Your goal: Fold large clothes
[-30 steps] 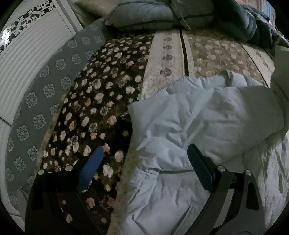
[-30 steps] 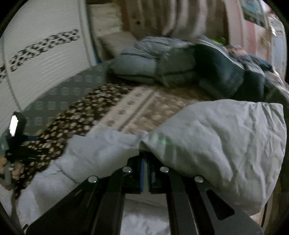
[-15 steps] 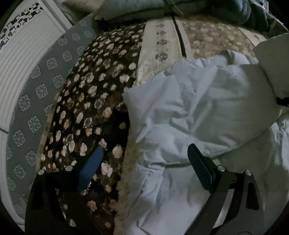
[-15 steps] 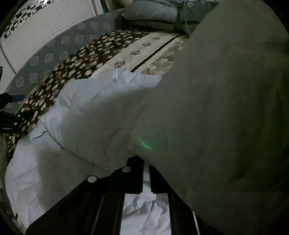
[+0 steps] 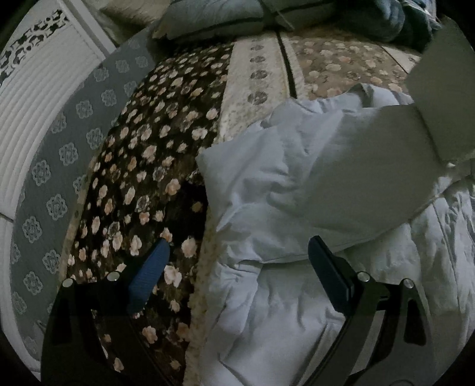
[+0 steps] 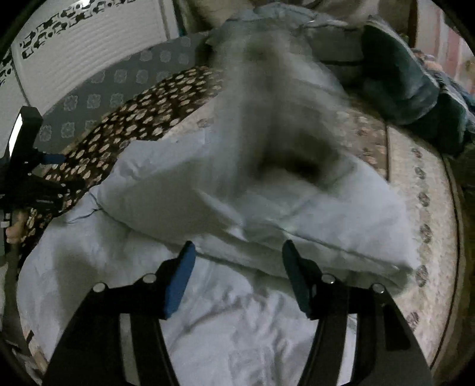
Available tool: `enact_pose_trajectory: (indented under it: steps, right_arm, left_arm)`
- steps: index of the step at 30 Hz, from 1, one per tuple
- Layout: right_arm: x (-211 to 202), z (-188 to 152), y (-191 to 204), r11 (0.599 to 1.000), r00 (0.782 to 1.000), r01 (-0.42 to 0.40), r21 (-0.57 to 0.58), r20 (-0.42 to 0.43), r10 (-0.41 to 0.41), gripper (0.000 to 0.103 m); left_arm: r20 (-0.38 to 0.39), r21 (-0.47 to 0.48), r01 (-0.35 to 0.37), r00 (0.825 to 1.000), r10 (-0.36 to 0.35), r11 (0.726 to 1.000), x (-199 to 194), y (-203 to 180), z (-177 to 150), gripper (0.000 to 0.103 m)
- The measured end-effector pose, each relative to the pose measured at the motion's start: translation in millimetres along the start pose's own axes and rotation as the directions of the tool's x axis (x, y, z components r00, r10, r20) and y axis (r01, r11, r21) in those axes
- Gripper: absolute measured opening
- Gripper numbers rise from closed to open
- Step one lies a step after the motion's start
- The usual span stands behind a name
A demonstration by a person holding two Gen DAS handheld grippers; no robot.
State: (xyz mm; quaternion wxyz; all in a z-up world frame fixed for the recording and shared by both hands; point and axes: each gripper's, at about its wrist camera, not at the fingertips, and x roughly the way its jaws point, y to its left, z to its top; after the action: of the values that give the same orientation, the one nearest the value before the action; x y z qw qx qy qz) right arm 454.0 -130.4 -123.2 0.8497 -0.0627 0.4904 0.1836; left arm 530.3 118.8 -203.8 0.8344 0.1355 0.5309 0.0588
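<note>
A large pale blue padded garment (image 5: pixel 297 184) lies on the bed, one part folded over the rest; it also shows in the right wrist view (image 6: pixel 267 207). A blurred flap of it (image 6: pixel 261 89) hangs in the air in the right wrist view. My left gripper (image 5: pixel 237 267) is open and empty, hovering over the garment's left edge. My right gripper (image 6: pixel 237 267) is open and empty, just above the garment's near part. The left gripper (image 6: pixel 26 178) shows at the left edge of the right wrist view.
The bed carries a dark floral blanket (image 5: pixel 142 166) and a beige floral strip (image 5: pixel 255 74). Grey pillows (image 5: pixel 213 17) and dark bedding (image 6: pixel 400 89) lie at the head. A white slatted panel (image 5: pixel 38 83) stands to the left.
My right gripper has opened and let go of the garment fold, which now drops onto the lower layer. My left gripper stays open and has barely moved.
</note>
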Motion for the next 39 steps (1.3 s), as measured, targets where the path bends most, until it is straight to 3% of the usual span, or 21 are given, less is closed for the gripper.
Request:
enact_pose_trajectory:
  steps: [6, 11, 16, 21, 23, 25, 28, 34, 39]
  right_arm:
    - [-6.0, -13.9, -61.1, 0.985, 0.990, 0.138, 0.107, -0.014, -0.138, 0.063]
    - [4.1, -13.2, -91.2, 0.965, 0.982, 0.186, 0.183, -0.014, -0.187, 0.063]
    - [14.4, -14.1, -95.0, 0.964, 0.980, 0.196, 0.179, -0.017, -0.196, 0.063]
    - [12.5, -18.4, -89.0, 0.965, 0.977, 0.212, 0.154, -0.007, -0.214, 0.064]
    - [12.4, -18.7, -88.9, 0.966, 0.977, 0.211, 0.151, -0.010, -0.212, 0.064]
    - [11.9, -19.2, -87.8, 0.967, 0.979, 0.205, 0.151, -0.010, -0.205, 0.064]
    - [7.1, -20.6, -86.0, 0.969, 0.979, 0.201, 0.144, -0.007, -0.202, 0.064]
    - [-15.9, -22.3, -90.9, 0.958, 0.972, 0.209, 0.197, 0.065, -0.225, 0.078]
    - [-28.9, -17.6, -101.4, 0.938, 0.964, 0.200, 0.282, 0.115, -0.240, 0.081]
  left_arm:
    - [-0.010, -0.002, 0.023, 1.000, -0.023, 1.000, 2.6, -7.4, 3.8, 0.094]
    - [-0.029, -0.005, 0.045, 0.999, -0.045, 0.999, 14.3, -12.0, 8.3, 0.094]
    - [-0.035, -0.054, 0.179, 0.983, -0.181, 0.982, 29.7, -30.6, 33.3, 0.094]
    - [-0.005, -0.046, 0.250, 0.968, -0.250, 0.967, 30.7, -66.6, 63.3, 0.092]
    - [-0.029, -0.030, 0.252, 0.967, -0.253, 0.967, 38.0, -82.9, 73.4, 0.075]
    - [-0.073, -0.027, 0.281, 0.956, -0.283, 0.959, 46.5, -93.7, 78.4, 0.042]
    - [-0.080, -0.040, 0.335, 0.938, -0.337, 0.941, 49.0, -103.1, 82.6, 0.010]
    - [0.047, -0.123, 0.328, 0.945, -0.325, 0.936, 7.3, -74.6, 84.1, 0.006]
    - [0.166, -0.212, 0.216, 0.969, -0.183, 0.953, -44.6, -15.6, 68.8, 0.006]
